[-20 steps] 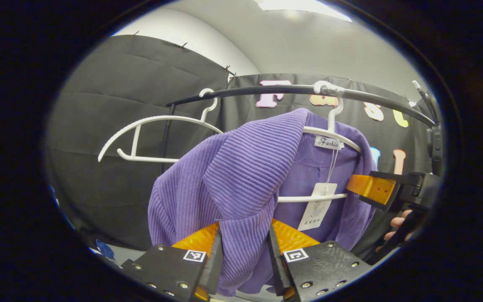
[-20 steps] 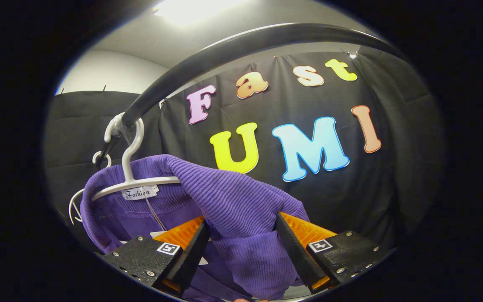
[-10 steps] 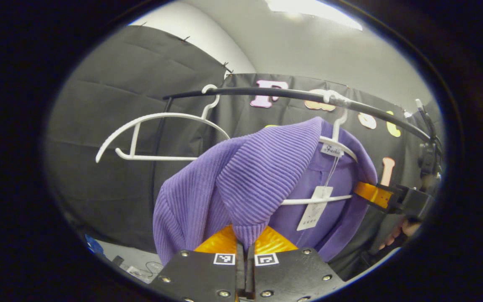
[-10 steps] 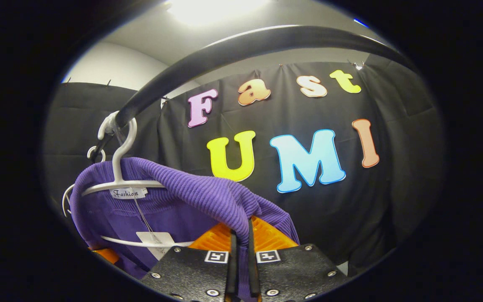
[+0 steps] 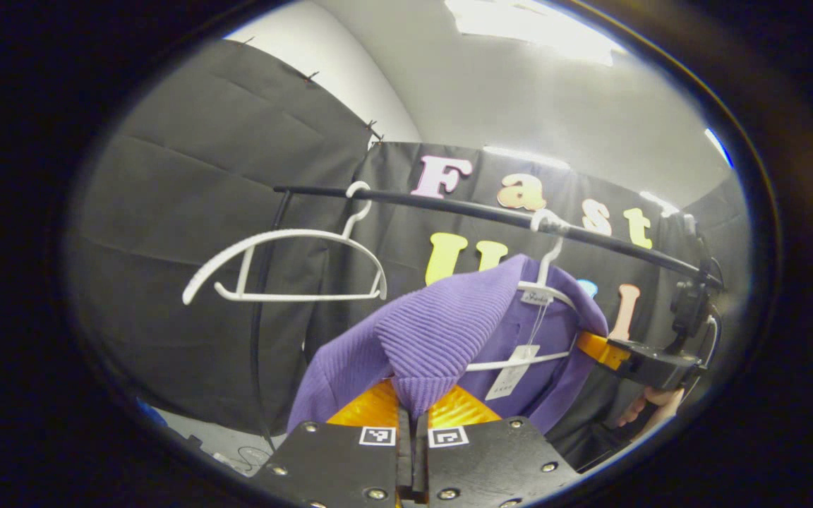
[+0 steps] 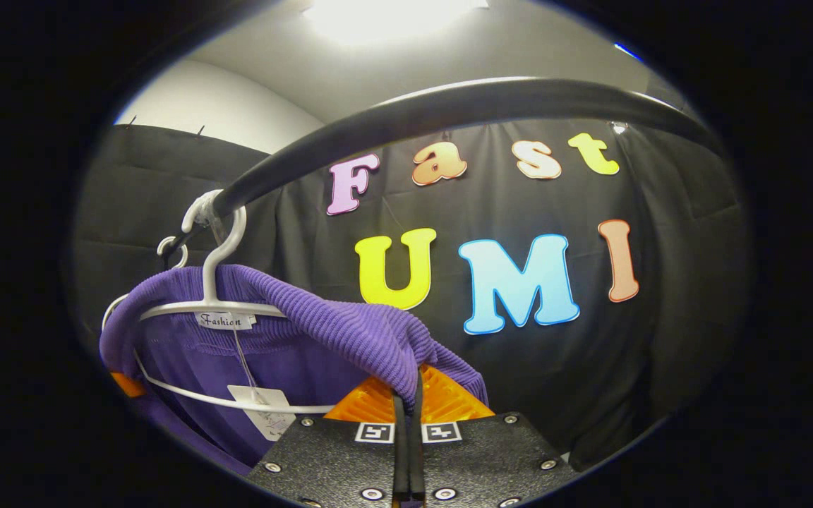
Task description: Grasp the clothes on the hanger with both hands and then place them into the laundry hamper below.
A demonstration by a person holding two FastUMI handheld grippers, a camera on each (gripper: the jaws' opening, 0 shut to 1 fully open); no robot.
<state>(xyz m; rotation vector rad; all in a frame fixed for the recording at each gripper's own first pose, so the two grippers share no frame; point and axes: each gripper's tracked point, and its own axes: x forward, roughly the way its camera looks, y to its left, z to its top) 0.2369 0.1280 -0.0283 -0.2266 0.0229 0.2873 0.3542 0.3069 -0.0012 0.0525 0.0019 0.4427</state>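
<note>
Below the rail (image 5: 491, 212), both my grippers (image 5: 412, 413) (image 6: 406, 395) pinch the purple sweater's (image 5: 442, 331) shoulders; it spans the hanger (image 6: 216, 307) sideways.

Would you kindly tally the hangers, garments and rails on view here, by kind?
White hangers: 2, one empty, one carrying the sweater
Purple sweaters: 1
Black rails: 1
Total: 4

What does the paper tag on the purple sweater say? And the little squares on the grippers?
Paper tag on the purple sweater: print too small to read.
Square markers on the left gripper and right gripper: black-and-white patterns, no words or numbers.
</note>
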